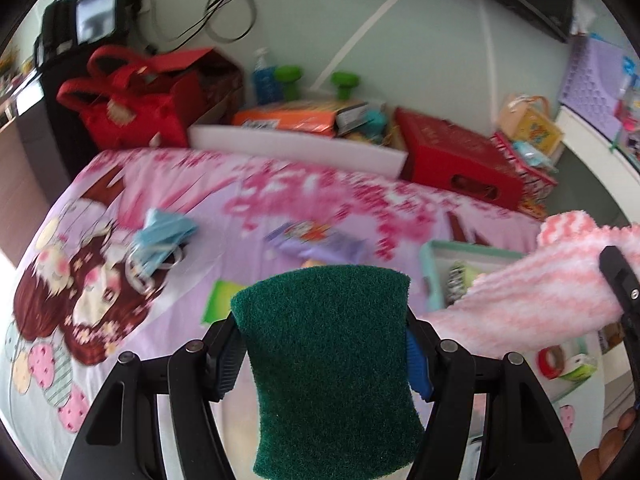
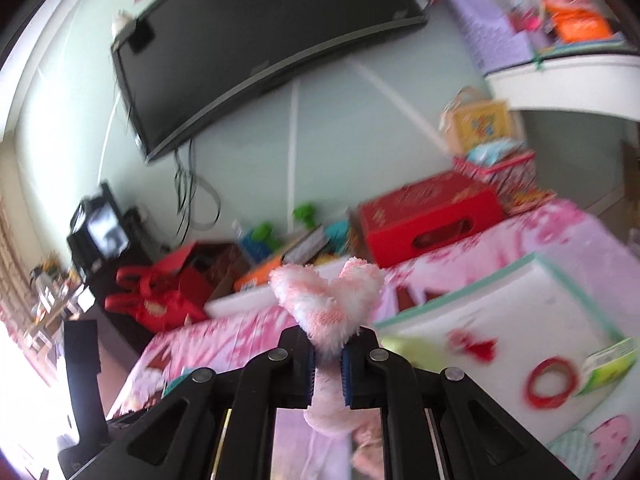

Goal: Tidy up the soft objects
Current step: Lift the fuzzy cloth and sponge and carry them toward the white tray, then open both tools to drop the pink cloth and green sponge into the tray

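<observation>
In the left wrist view, a blue cloth [image 1: 162, 236] lies at left on the pink-printed bed [image 1: 280, 184]. At bottom centre the left gripper [image 1: 324, 364] is clamped on a dark green scouring pad [image 1: 328, 360] raised above the bed. At right, a teal-rimmed tray [image 1: 436, 256] sits behind a pink fuzzy sock [image 1: 540, 296]. In the right wrist view, the right gripper [image 2: 326, 372] pinches that sock at centre.

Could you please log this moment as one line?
left gripper: holds green sponge | right gripper: shut on pink sock | both above bed
</observation>
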`<state>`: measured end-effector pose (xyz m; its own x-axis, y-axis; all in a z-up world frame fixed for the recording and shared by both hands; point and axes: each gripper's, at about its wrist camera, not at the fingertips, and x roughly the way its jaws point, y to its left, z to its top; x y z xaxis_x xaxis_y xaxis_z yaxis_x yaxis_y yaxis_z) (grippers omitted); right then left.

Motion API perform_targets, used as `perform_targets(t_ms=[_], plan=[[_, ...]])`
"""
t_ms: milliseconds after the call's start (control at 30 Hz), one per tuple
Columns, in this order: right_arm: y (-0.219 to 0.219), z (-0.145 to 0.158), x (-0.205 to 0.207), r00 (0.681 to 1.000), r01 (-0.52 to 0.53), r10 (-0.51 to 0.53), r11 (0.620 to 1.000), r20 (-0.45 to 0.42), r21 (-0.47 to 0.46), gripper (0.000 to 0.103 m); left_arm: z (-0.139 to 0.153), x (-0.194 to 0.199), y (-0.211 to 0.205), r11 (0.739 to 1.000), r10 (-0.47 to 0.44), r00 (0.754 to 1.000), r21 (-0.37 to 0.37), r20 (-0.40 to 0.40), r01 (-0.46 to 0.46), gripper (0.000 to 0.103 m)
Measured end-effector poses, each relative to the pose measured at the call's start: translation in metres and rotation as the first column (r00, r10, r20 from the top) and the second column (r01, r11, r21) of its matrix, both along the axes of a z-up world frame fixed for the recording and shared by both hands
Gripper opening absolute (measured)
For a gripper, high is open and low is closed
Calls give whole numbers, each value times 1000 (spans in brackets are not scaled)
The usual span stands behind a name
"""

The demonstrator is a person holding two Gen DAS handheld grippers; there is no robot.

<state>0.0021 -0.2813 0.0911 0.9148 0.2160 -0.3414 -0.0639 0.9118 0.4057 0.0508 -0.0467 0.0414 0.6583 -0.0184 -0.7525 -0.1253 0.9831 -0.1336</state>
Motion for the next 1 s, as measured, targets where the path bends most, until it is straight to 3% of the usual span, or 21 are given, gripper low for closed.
perform_targets(t_ms=[333,600,767,1000], plan=[[-70,24,-35,957,268,-265,963,118,-9,10,19,5,-61,990,-138,984,-11,109,140,68],[-97,-6,-13,950,310,-311,950,-15,-29,10,13,9,-112,965,-260,957,20,128,260,68],[-113,-35,4,941,306,-306,952,-142,-26,10,4,14,-143,944,-331,936,48,122,328,68],[-119,-66,19,927,285,-284,958,-245,-32,10,-13,21,-167,927,-373,924,74,81,368,69]])
